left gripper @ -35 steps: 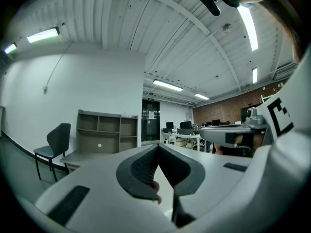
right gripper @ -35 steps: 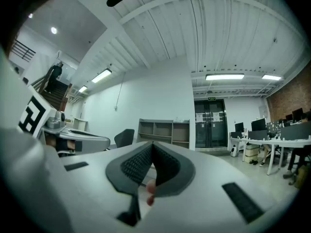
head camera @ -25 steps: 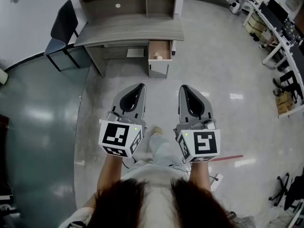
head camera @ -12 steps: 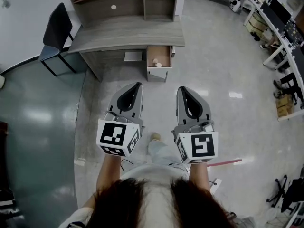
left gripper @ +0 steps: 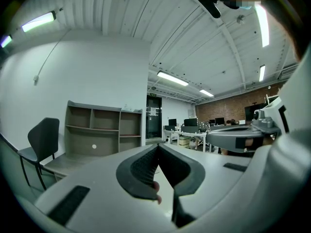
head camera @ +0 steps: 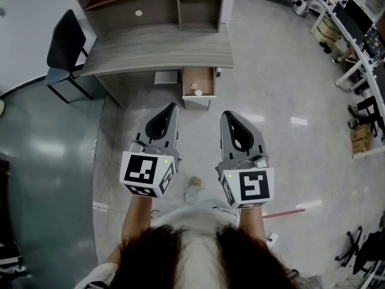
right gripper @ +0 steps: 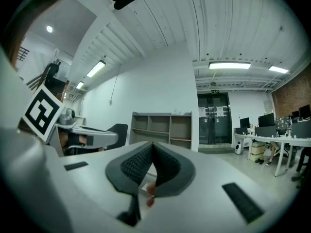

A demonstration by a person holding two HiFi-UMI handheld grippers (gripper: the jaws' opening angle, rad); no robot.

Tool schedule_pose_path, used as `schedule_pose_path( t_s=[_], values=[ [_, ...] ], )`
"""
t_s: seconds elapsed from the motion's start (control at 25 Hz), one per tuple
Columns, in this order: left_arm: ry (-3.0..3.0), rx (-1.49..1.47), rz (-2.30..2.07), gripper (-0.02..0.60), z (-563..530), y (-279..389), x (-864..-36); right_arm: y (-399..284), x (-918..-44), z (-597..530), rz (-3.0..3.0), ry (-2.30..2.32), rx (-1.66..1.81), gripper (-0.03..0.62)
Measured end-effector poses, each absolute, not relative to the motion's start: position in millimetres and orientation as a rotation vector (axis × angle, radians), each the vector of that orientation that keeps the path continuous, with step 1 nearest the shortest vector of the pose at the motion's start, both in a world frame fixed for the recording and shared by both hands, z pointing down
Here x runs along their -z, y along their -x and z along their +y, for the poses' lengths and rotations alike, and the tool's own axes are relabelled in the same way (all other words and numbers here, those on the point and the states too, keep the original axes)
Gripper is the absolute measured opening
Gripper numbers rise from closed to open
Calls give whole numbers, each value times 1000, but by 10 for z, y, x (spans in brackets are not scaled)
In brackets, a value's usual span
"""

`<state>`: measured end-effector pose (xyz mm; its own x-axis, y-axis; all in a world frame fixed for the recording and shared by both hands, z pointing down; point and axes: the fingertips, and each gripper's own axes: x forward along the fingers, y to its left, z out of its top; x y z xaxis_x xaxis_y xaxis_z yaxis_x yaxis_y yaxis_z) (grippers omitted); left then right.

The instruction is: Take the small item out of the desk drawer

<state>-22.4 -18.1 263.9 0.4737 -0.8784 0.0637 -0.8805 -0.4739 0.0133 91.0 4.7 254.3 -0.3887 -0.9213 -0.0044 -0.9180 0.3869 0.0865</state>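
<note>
Over the last second the head view pulls back and tips up. The drawer (head camera: 203, 76) now sits lower in the frame and looks smaller, and more of the shelf unit (head camera: 150, 2) behind it shows. Both grippers keep the same pose, side by side and well short of the drawer. I judge the reach has not started and no ground has been gained toward the drawer, so the whole approach is still to do.

The left gripper (head camera: 172, 108) and the right gripper (head camera: 226, 115) both have their jaws clenched tip to tip on nothing. They must part before any pick.

The small item (head camera: 197, 91) lies inside the drawer, near its front panel. It looks pale, rounded and smooth, though it is too small to make out further. The drawer stands pulled out, a shallow box with a light wood-toned floor and a white front. It hangs under the right end of the counter (head camera: 162, 50).

The counter is a grey wood-grain slab with a curved front edge, and the shelf unit matches it. Left of the drawer, past the counter's far end, stands a dark chair (head camera: 63, 44) with a matte moulded back on thin legs. The floor (head camera: 289, 89) around the drawer is pale, polished and glossy, throwing back the ceiling lights. The jaws are grey shells lined with black ribbed pads.
</note>
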Motion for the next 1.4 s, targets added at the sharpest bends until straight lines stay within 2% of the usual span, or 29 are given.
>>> schedule_pose_path(
  t_s=[0.72,1.4],
  values=[
    [-2576,-99,-1653,12,-752,330,-2807,-917,-2730,-677,-2642,-1647,35,28],
    [-2573,-104,-1603,12,-1975,513,-2969,-708,-3058,-1780,-2611,-1619,-25,28]
  ],
)
